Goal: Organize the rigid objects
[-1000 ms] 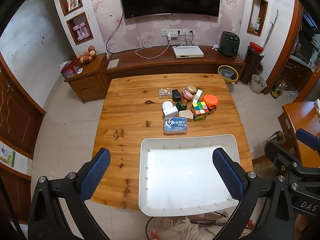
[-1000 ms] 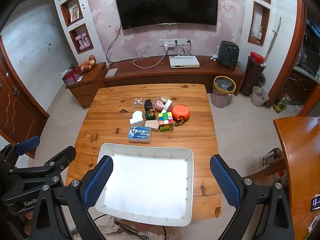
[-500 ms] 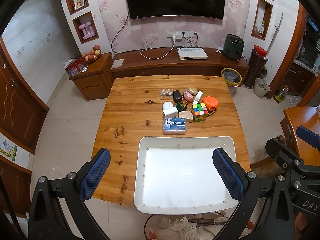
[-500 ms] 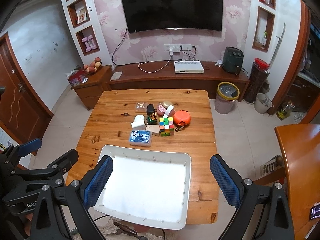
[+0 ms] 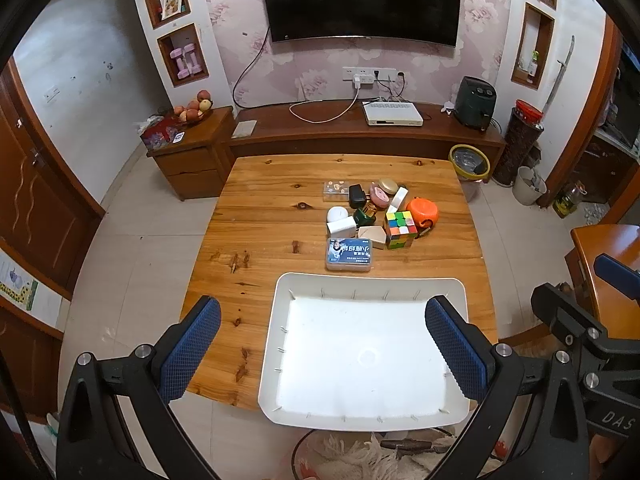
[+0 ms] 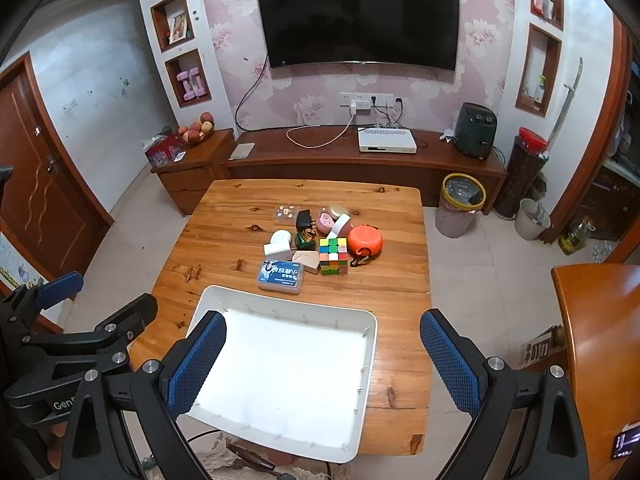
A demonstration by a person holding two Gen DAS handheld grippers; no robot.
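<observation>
A white tray [image 5: 372,284] lies empty at the near edge of the wooden table [image 5: 272,208]; it also shows in the right wrist view [image 6: 370,344]. Behind it sits a cluster of small objects: a blue-labelled flat box [image 5: 349,254], a colour cube [image 5: 400,229], an orange round case [image 5: 422,211], a white box [image 5: 341,227], a black adapter [image 5: 356,196] and several others. The same cluster shows in the right wrist view, with the cube [image 6: 333,255] and blue box [image 6: 280,276]. My left gripper [image 5: 322,354] and right gripper [image 6: 322,362] are both open and empty, held high above the tray.
A TV cabinet [image 5: 360,132] with a white set-top box stands behind the table. A yellow-rimmed bin [image 5: 469,162] stands at the table's far right corner. A second wooden table [image 6: 600,352] is at the right. A door [image 6: 36,168] is at the left.
Both grippers have risen and pulled back from the table, so the table and tray look smaller and more of the wall and TV shows. Nothing on the table has moved.
</observation>
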